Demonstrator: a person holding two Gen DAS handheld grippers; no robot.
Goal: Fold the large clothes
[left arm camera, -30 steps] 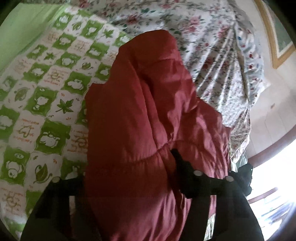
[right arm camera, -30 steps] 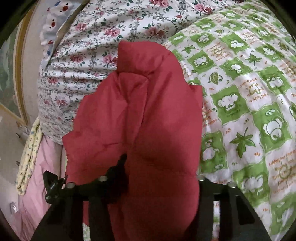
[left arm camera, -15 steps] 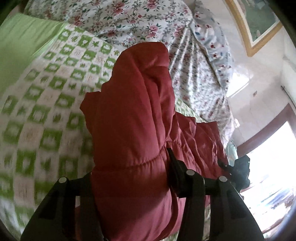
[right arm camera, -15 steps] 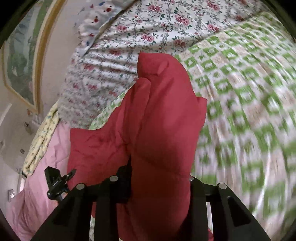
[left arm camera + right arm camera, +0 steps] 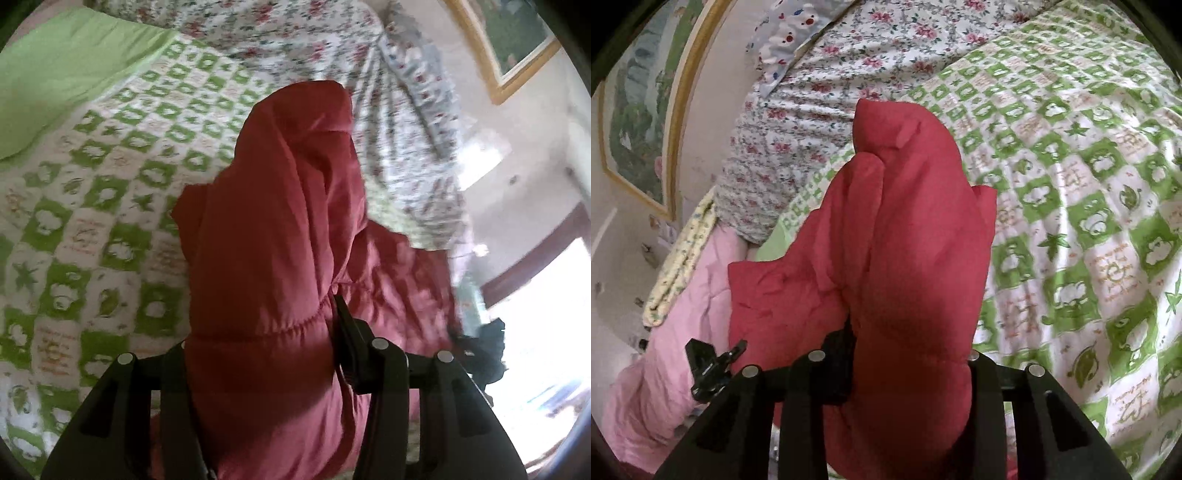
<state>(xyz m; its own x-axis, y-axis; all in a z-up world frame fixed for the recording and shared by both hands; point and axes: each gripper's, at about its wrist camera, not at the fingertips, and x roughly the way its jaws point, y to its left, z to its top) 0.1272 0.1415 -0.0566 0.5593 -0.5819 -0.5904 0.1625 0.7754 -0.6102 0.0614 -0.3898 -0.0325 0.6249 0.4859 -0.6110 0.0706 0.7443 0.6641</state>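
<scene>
A red padded jacket (image 5: pixel 280 229) hangs bunched above a bed with a green and white checked cover (image 5: pixel 92 221). My left gripper (image 5: pixel 258 332) is shut on a thick fold of the jacket, which bulges between its fingers and hides their tips. My right gripper (image 5: pixel 908 354) is shut on another fold of the same red jacket (image 5: pixel 905 229), held above the checked cover (image 5: pixel 1089 221). The right gripper also shows in the left wrist view (image 5: pixel 480 347) beyond the jacket, and the left gripper shows small in the right wrist view (image 5: pixel 709 362).
A floral quilt (image 5: pixel 849 74) is piled at the head of the bed. A pink blanket (image 5: pixel 665 350) hangs off the bed's side. A green pillow (image 5: pixel 62 81) lies at the far left. A framed picture (image 5: pixel 639 110) hangs on the wall. A bright window (image 5: pixel 546 314) is at the right.
Both grippers have kept hold of the jacket and lifted and tilted with it. The views shifted, and more of the wall, picture and window has come into sight.
</scene>
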